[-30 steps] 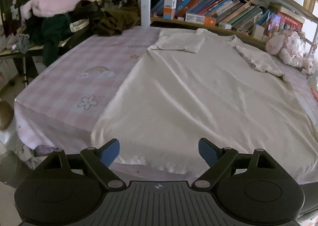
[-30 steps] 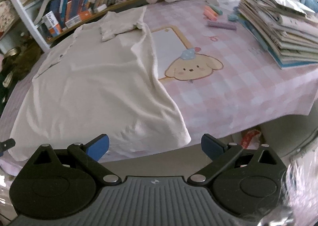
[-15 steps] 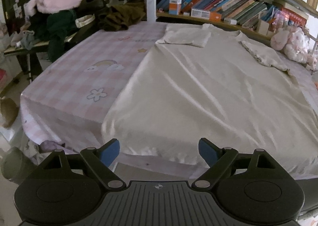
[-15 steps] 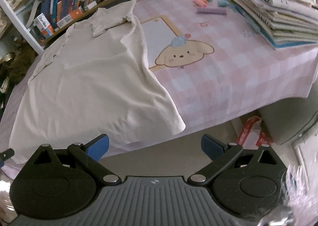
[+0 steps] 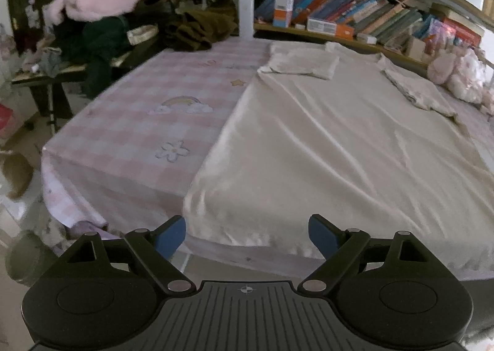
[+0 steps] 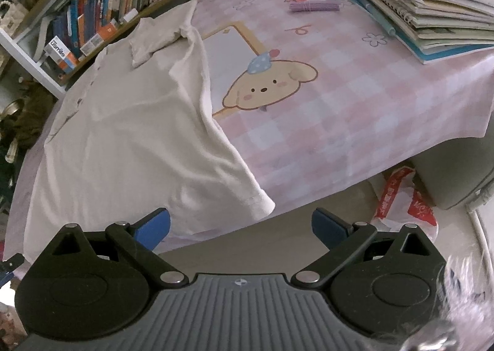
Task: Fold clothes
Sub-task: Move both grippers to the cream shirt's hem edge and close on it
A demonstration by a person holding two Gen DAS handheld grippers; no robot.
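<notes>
A cream short-sleeved shirt (image 5: 349, 147) was seen spread flat, back up or front up could not be told, on a surface covered by a pink checked cloth (image 5: 148, 134). Its hem lay along the near edge of the surface, and its collar end lay toward a bookshelf (image 5: 355, 17) at the far side. Both sleeves were folded in onto the body. In the right wrist view the same shirt (image 6: 129, 134) occupied the left part of the cloth, beside a printed puppy picture (image 6: 268, 85); a stack of books and notebooks (image 6: 426, 8) was placed well apart from it at the far right corner.

The left gripper (image 5: 247, 235) was held wide open with nothing between its blue pads, just short of the shirt's near left hem corner. The right gripper (image 6: 240, 227) was likewise held wide open and empty, near the right hem corner (image 6: 262, 202) but apart from it, over the surface's edge. A pile of dark clothes (image 5: 102, 32) was seen beyond the surface's far left corner.
</notes>
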